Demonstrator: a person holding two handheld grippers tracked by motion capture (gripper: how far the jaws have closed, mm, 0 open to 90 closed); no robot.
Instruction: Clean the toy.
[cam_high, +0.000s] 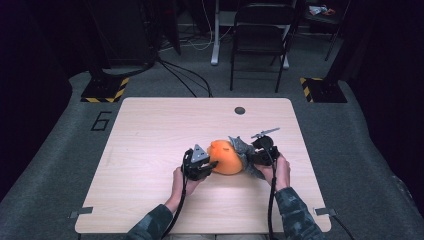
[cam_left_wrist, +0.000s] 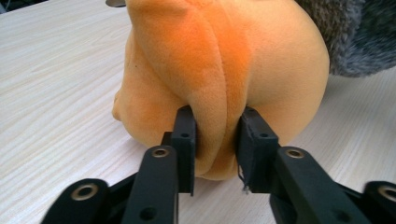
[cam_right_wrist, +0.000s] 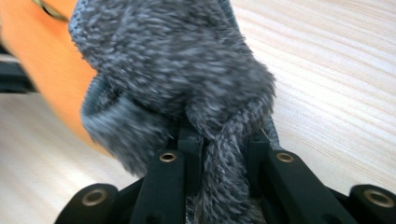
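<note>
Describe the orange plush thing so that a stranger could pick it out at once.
On the pale wooden table, look near the front edge, between the person's two hands. The orange plush toy lies there, pinched by the left claw. It is round and bright orange, unlike the shaggy grey fabric that touches its right side.

From above, my table (cam_high: 150, 150) sits in even overhead light while the room around it falls dark, corners nearly black. The picture is soft and low in detail. My right gripper view smears the grey fur (cam_right_wrist: 177, 70) with motion blur; my left gripper view stays crisp, shadows faint.
</note>
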